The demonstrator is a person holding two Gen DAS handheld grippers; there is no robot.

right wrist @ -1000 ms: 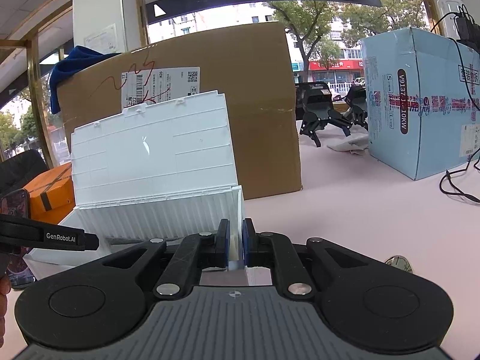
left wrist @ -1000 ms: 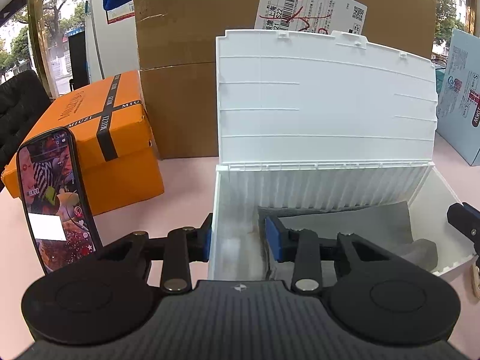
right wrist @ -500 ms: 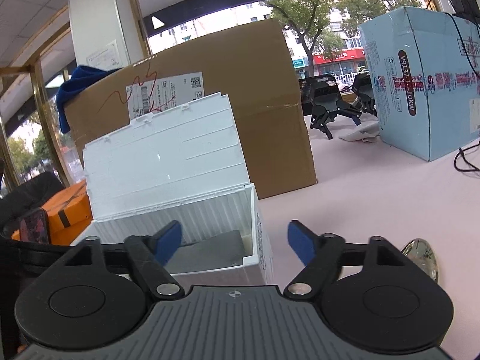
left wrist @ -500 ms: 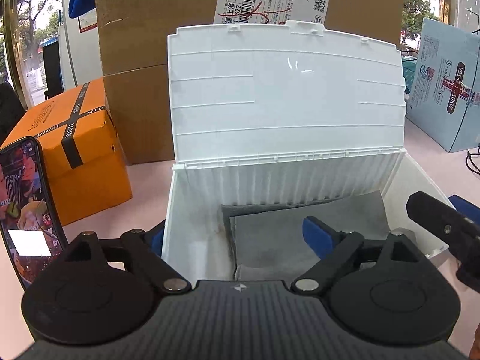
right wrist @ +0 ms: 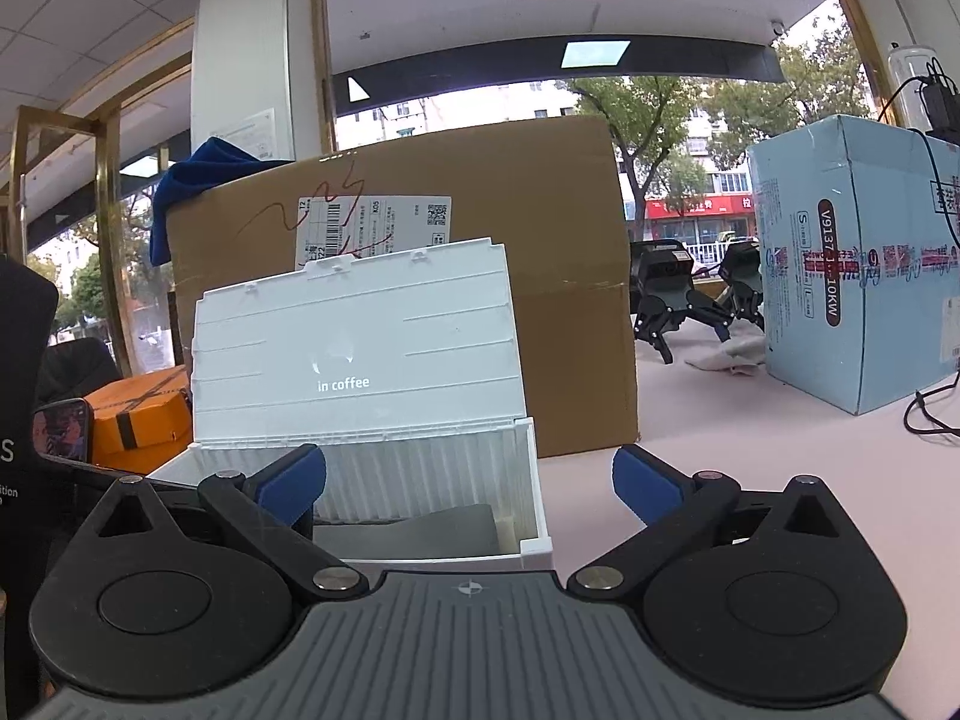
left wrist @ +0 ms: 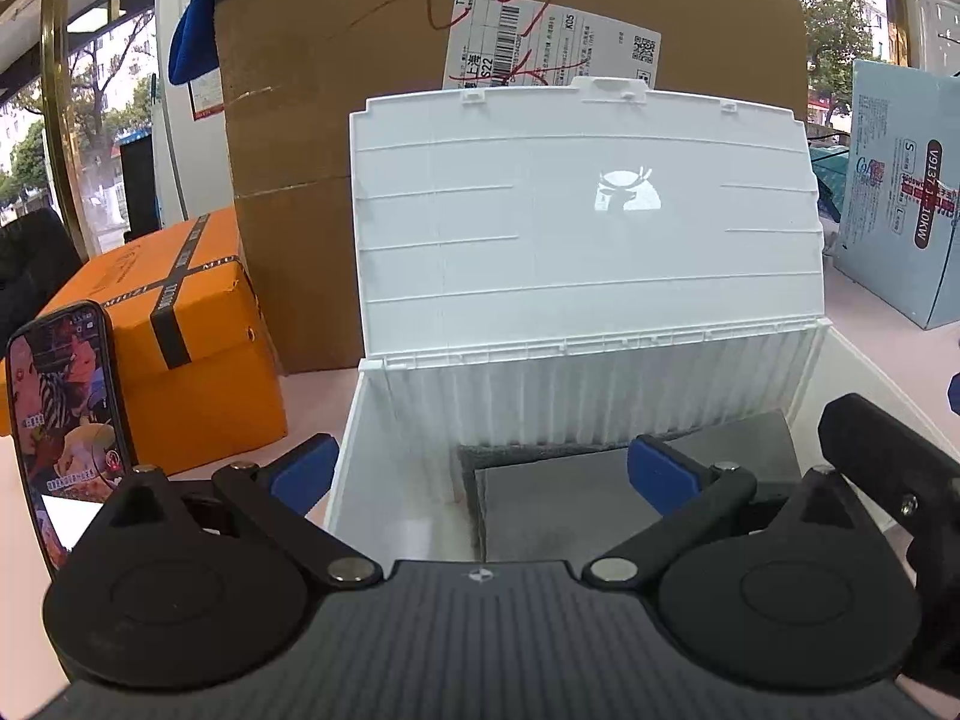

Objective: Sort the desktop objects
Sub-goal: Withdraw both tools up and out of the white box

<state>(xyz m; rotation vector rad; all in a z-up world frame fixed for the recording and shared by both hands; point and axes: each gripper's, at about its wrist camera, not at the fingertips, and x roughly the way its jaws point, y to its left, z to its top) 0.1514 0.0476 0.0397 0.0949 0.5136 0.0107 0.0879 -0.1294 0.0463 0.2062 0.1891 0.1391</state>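
The white ribbed plastic storage box [left wrist: 384, 468] stands on the pink tabletop [right wrist: 780, 480] with its hinged lid [left wrist: 588, 222] raised upright against the large brown cardboard carton [left wrist: 336, 120]. A folded grey felt cloth [left wrist: 570, 504] lies flat on the box floor. The left gripper [left wrist: 480, 471] is spread wide, straddling the left wall of the box and holding nothing. The right gripper [right wrist: 468, 480] is likewise spread wide and empty, at the right front corner of the box. The box appears light, thin-walled and smooth; grip a wall rim with moderate force. The cloth appears soft and limp; pinch it at a folded edge. An orange lidded box [left wrist: 180, 330] and a smartphone [left wrist: 66, 432] stand left of the storage box.
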